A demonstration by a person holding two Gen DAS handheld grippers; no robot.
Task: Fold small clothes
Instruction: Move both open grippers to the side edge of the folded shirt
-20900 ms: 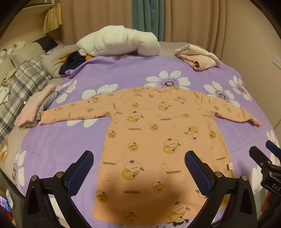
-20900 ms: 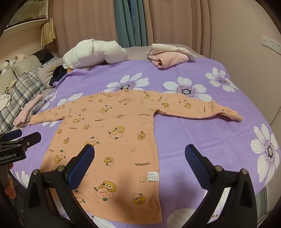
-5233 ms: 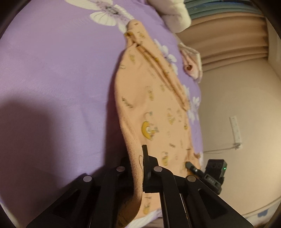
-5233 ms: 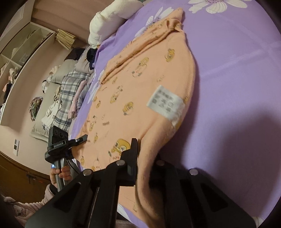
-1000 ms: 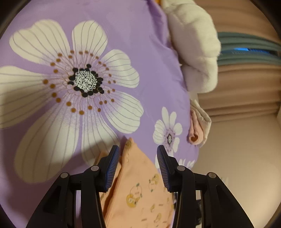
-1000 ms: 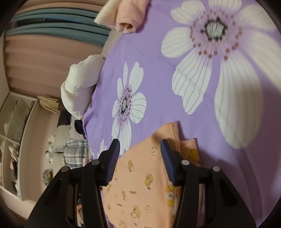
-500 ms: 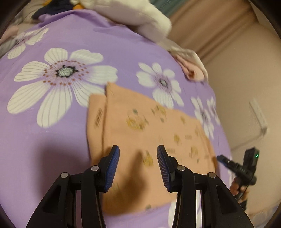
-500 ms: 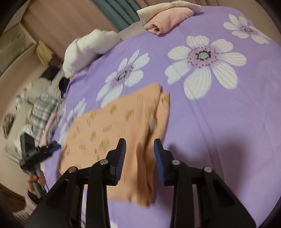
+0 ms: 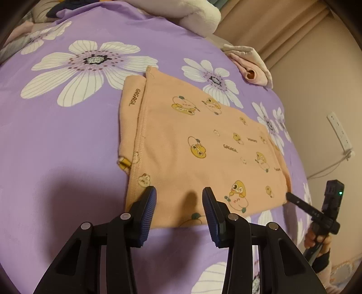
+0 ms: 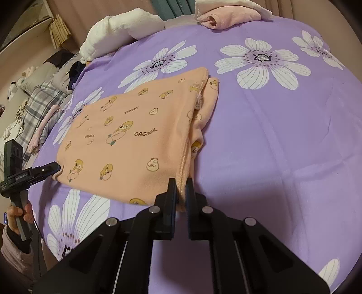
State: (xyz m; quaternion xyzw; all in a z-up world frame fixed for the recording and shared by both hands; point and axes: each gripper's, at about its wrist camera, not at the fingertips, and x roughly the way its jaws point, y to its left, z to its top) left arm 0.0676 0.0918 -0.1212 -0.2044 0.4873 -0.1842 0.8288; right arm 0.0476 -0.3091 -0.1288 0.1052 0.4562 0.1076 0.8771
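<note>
An orange long-sleeved top with cartoon prints (image 9: 203,144) lies folded into a rectangle on the purple flowered bedspread (image 9: 56,140). My left gripper (image 9: 178,203) hovers open over the near left corner of the top, with nothing pinched between its blue pads. In the right wrist view the same top (image 10: 135,140) fills the middle. My right gripper (image 10: 181,192) has its jaws closing tight on the hem at the near right corner. Each gripper also shows in the other's view, held by a hand: the right gripper (image 9: 291,196) and the left gripper (image 10: 54,168).
A white rolled blanket (image 10: 117,29) and a pink folded garment (image 10: 226,15) lie at the far side of the bed. Plaid bedding (image 10: 40,101) and dark clothes (image 10: 74,70) sit to the left. A wall socket with a cable (image 9: 341,135) is on the right.
Both grippers drew back from the top's far end to its near edge and rolled level. The right jaws went from open to shut on the hem. The left jaws kept their width.
</note>
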